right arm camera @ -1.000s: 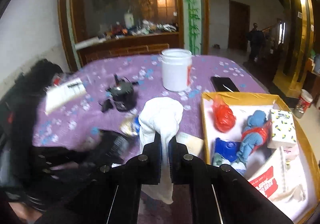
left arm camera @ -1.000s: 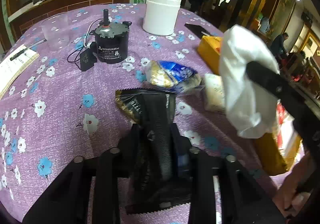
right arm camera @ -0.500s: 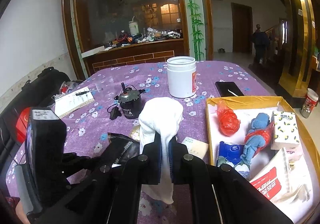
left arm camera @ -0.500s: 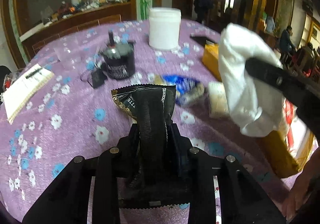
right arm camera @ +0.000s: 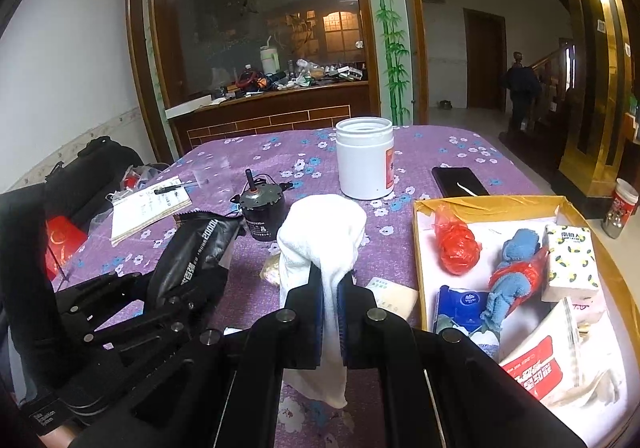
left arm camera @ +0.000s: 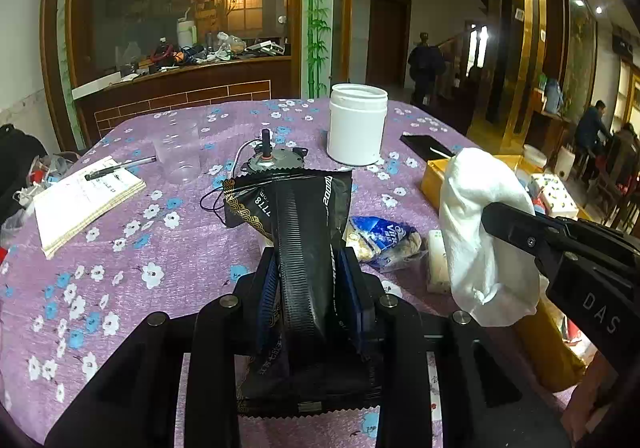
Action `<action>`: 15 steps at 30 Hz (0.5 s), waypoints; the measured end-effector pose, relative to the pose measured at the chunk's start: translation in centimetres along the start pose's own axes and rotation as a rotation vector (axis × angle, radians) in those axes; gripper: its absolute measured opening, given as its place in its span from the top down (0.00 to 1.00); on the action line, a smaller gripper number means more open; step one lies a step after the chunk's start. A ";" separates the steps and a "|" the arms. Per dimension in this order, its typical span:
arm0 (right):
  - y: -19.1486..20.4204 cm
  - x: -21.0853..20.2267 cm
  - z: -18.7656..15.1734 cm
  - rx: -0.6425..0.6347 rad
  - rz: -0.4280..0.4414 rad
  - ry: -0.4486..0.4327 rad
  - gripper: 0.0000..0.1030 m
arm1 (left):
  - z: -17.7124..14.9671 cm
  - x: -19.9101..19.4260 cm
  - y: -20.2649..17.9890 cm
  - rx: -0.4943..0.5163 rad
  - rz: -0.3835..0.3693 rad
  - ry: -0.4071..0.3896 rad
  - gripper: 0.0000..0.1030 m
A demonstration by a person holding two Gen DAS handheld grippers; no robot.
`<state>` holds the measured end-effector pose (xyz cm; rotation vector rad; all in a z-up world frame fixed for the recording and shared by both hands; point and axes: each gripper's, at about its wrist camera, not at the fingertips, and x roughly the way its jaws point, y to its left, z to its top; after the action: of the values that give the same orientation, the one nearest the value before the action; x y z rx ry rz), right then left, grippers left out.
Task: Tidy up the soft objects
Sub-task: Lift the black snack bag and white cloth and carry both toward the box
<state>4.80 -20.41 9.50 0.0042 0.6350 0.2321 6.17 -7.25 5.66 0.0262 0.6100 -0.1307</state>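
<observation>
My left gripper (left arm camera: 312,268) is shut on a black foil pouch (left arm camera: 304,232) and holds it above the purple flowered table; it also shows in the right wrist view (right arm camera: 192,248). My right gripper (right arm camera: 330,288) is shut on a white cloth (right arm camera: 324,236), held above the table left of the yellow box (right arm camera: 416,240). The cloth also shows in the left wrist view (left arm camera: 480,232). The box holds a red bag (right arm camera: 458,244), a blue knitted toy (right arm camera: 512,272), tissue packs (right arm camera: 568,264) and other soft packs.
On the table stand a white jar (right arm camera: 364,162), a small motor with wires (right arm camera: 262,214), a clear cup (left arm camera: 178,154), a notebook with a pen (left arm camera: 86,200) and a black phone (right arm camera: 458,182). A blue snack pack (left arm camera: 380,240) and a pale packet (right arm camera: 394,296) lie near the box.
Both grippers have risen with their loads, and the views have tilted up toward the room. The black pouch has left the tabletop.
</observation>
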 end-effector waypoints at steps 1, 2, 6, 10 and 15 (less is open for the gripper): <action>0.0 0.1 0.0 0.002 0.004 0.004 0.94 | -0.1 -0.3 -0.2 0.004 0.018 -0.010 0.73; 0.0 0.1 0.0 0.002 0.007 0.006 0.94 | -0.1 -0.6 -0.2 0.009 0.043 -0.025 0.73; 0.2 0.2 -0.1 -0.005 0.011 0.007 0.94 | 0.1 -1.2 -0.1 0.020 0.101 -0.071 0.73; 0.3 0.4 -0.2 -0.010 0.011 0.011 0.94 | 0.0 -0.8 -0.2 0.038 0.134 -0.054 0.73; 0.3 0.3 -0.2 -0.015 0.008 0.009 0.94 | -0.2 -1.2 -0.2 0.041 0.156 -0.079 0.73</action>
<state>4.83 -20.02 9.16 -0.0085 0.6428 0.2446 5.11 -7.28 6.20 0.1071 0.5246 0.0069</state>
